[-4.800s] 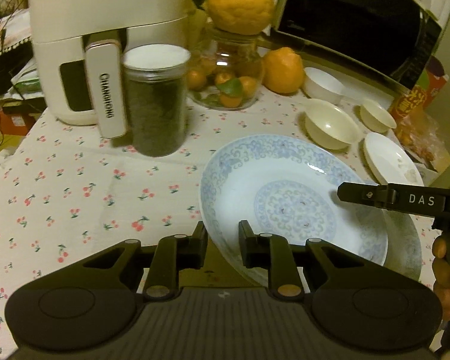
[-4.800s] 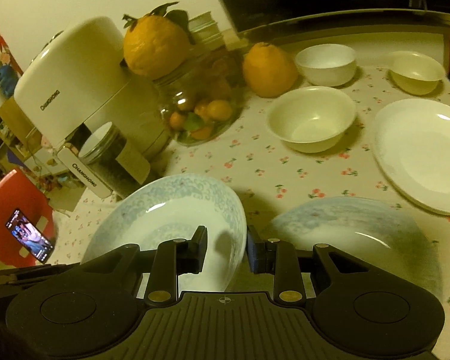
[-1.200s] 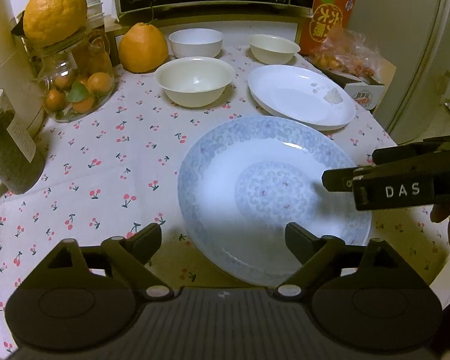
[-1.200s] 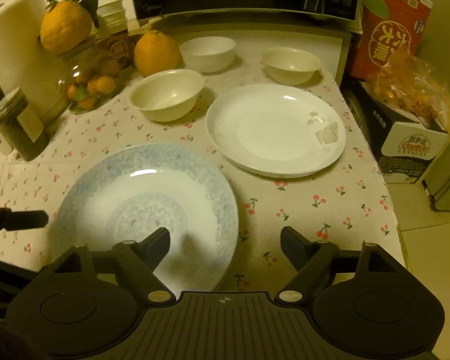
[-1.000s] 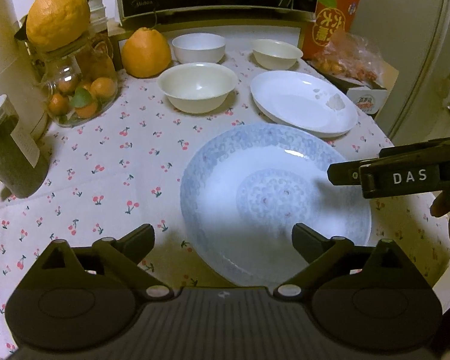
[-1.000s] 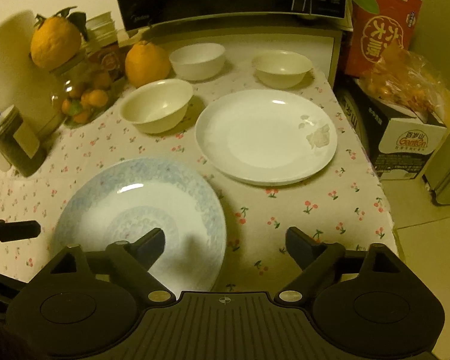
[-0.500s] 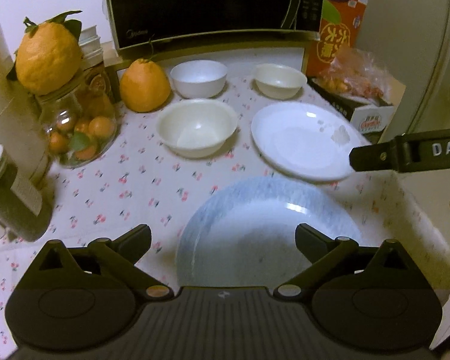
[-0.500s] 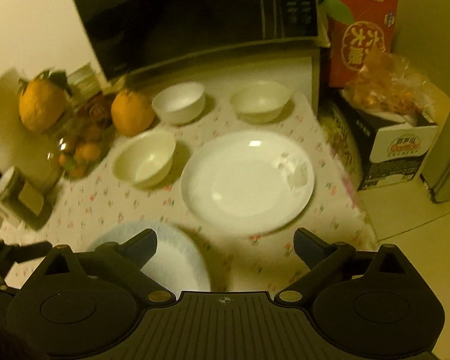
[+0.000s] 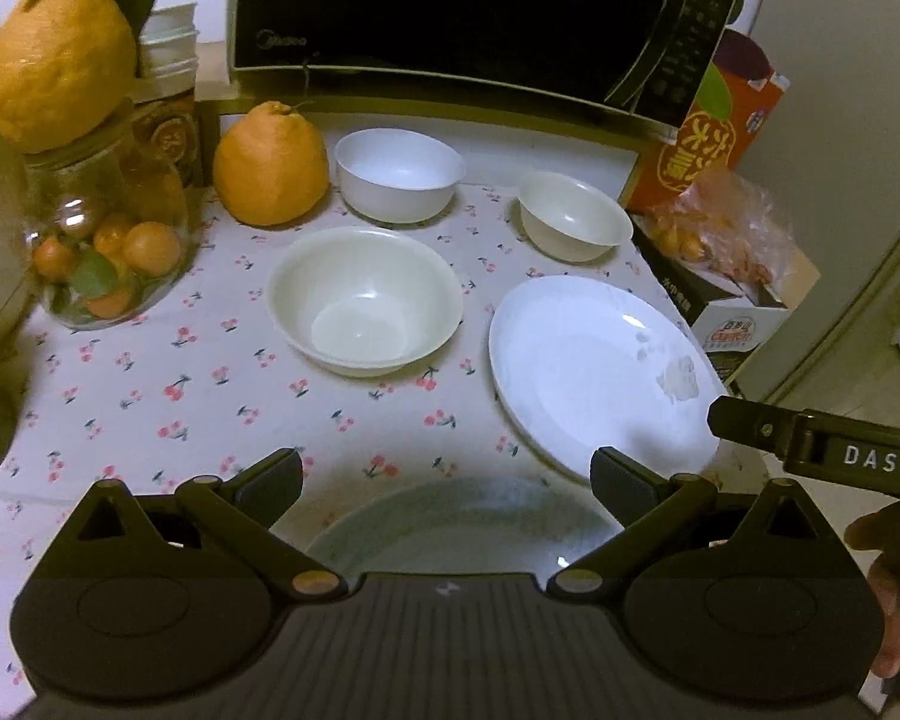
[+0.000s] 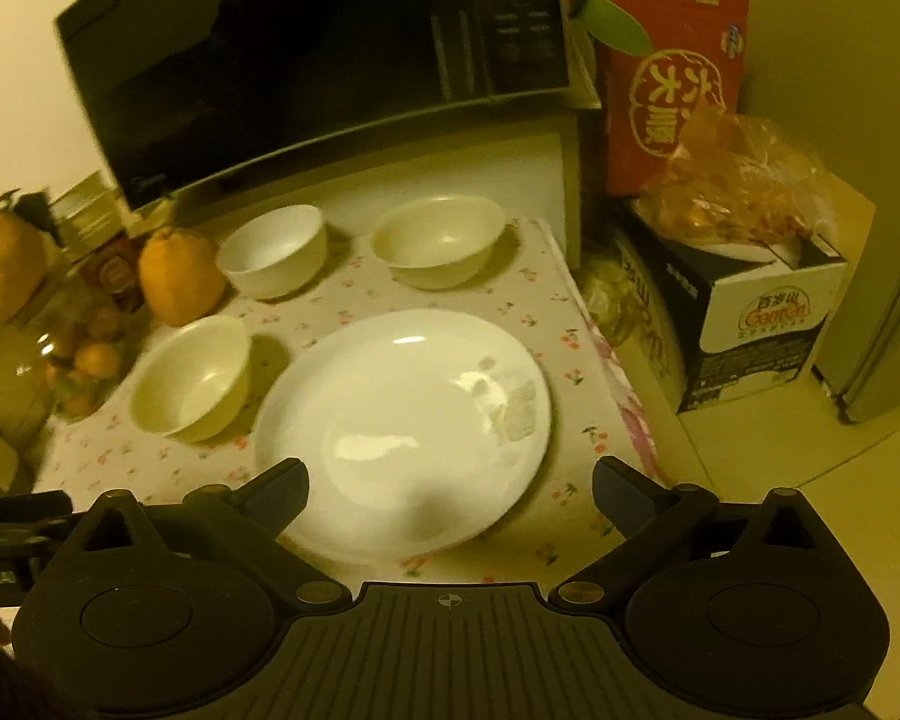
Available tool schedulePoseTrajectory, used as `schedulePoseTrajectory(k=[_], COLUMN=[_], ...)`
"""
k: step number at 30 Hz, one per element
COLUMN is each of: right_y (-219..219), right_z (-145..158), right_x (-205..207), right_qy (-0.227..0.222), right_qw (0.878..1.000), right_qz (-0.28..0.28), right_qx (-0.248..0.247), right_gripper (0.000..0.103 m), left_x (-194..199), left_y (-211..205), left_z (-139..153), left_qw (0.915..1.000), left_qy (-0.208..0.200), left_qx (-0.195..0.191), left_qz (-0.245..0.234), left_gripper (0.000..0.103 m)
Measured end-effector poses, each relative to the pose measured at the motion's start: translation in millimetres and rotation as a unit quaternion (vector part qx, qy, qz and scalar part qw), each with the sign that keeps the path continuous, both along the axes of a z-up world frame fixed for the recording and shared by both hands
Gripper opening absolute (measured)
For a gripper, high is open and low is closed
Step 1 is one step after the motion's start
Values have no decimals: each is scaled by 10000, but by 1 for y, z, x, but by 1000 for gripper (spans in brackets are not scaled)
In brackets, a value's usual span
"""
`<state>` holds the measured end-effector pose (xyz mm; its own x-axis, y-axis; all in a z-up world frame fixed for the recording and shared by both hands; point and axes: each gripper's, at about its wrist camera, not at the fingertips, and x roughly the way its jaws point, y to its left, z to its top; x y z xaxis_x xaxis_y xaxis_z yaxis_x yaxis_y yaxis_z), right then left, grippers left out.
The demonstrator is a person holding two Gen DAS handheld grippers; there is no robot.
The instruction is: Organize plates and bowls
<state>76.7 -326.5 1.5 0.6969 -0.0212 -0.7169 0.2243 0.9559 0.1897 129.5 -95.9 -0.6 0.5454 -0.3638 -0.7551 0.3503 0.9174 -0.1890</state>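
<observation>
Left gripper (image 9: 447,480): jaws spread wide, nothing between the pads; it hangs over the near part of the counter, tilted down toward it.
Right gripper (image 10: 450,483): jaws at full spread, empty; it hangs above the near rim of the white plate. One of its fingers (image 9: 750,423) reaches into the left wrist view from the right.
White plate (image 10: 402,435): one, flat on the counter near the right edge, face up, with a pale smear on its right side. Round, so no long axis.
Patterned plate (image 9: 456,531): one, flat at the near edge of the counter, mostly hidden behind the left gripper's body; only its far rim shows. Just apart from the white plate.
Bowls: three, all upright with mouths up. Large cream bowl (image 9: 363,300) sits just left of the white plate; white bowl (image 9: 399,174) and small cream bowl (image 9: 570,216) stand behind, near the microwave.
Counter (image 9: 210,384): covered by a cherry-print cloth.
Microwave (image 9: 450,18): one, at the back.
Large citrus fruits: two, one (image 9: 270,165) on the cloth beside the white bowl, one (image 9: 60,60) atop the glass jar (image 9: 102,252).
Red carton (image 10: 669,72): one, upright at the right.
</observation>
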Motion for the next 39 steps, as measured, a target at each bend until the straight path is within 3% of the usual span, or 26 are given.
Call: schedulePoseTrajectory(k=[7, 14, 25, 30, 39], right_y=[-32, -48, -75, -79, -79], right_z=[-25, -39, -59, -66, -78], right_x=[14, 18, 23, 24, 27], right_qy=[139, 61, -160, -220, -166], right_qw=[9950, 9895, 9665, 9581, 9529], right_qz=[-406, -666, -1207, -1375, -1391], right_qx=[900, 1278, 2261, 2503, 2691], right_gripper=[102, 99, 63, 41, 28], left_x=[16, 32, 51, 58, 63], left_y=[-17, -37, -51, -52, -49], left_z=[-7, -19, -31, -37, -46], left_qw=[9996, 9984, 9974, 9972, 9976], left_qy=[1, 71, 81, 161, 240], left_qx=[-148, -221, -388, -473, -508], left_qz=[-252, -521, -598, -559, -398], left_gripper=[102, 92, 61, 49, 22])
